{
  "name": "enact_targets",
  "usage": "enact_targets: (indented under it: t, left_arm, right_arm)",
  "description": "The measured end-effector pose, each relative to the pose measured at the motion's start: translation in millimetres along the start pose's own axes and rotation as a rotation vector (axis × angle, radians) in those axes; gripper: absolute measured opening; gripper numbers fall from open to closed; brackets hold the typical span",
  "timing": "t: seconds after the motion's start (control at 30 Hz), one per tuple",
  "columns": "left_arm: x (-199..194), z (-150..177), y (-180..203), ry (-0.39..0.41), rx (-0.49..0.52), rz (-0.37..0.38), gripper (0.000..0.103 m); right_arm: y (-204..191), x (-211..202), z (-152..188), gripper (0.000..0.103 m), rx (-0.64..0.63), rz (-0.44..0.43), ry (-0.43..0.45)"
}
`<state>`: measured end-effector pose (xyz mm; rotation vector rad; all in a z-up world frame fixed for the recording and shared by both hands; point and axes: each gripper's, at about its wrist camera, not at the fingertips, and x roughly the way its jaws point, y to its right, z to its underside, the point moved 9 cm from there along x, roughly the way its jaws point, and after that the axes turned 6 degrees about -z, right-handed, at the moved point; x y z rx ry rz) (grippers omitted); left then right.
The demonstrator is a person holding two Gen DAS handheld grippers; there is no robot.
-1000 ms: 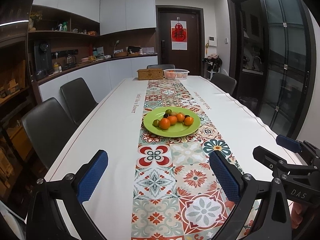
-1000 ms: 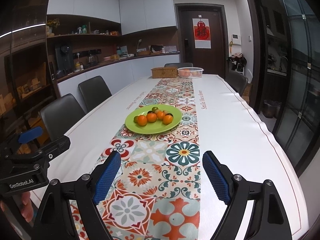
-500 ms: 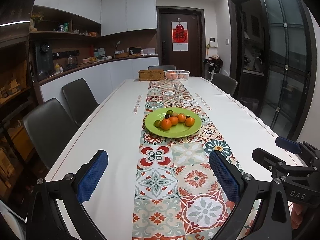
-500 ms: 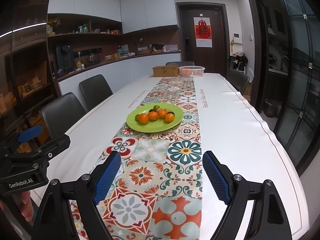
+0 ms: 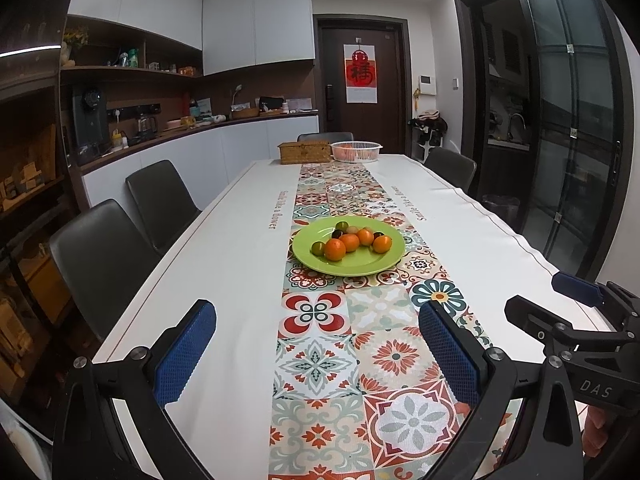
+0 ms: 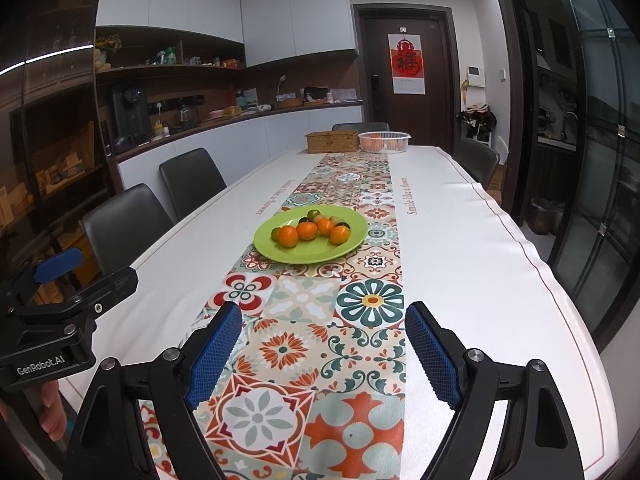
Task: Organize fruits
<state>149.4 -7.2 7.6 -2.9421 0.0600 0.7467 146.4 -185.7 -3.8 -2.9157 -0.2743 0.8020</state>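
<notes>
Both grippers are held wide apart and grip nothing: the left gripper [image 5: 316,354] and the right gripper [image 6: 324,354] are seen low over the near end of the bench [image 5: 224,264], each with black jointed arms and blue pads [image 5: 186,354] of dimpled rubber. Between the fingers a patterned runner [image 6: 304,344] of floral tiles in red, teal and cream is laid flat along the white cloth. Further on, a round lime-green plate [image 5: 352,266] with a shallow rim is set on the runner, well apart from both grippers. On it small round oranges [image 5: 335,249] with glossy skin are clustered, touching one another, with a few dark green fruits [image 5: 319,248] beside them. At the far end a rectangular woven box [image 6: 332,141] and a white slotted plastic basket [image 6: 384,142] holding orange fruit are placed side by side.
</notes>
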Motion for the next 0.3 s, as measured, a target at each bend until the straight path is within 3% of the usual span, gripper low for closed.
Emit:
enact_targets:
  t: [0.3]
  left_arm:
    - [-0.1,0.0,0.1,-0.004,0.000,0.000,0.103]
  right_arm:
    - [0.2,2.0,2.3,0.085,0.002,0.006,-0.003]
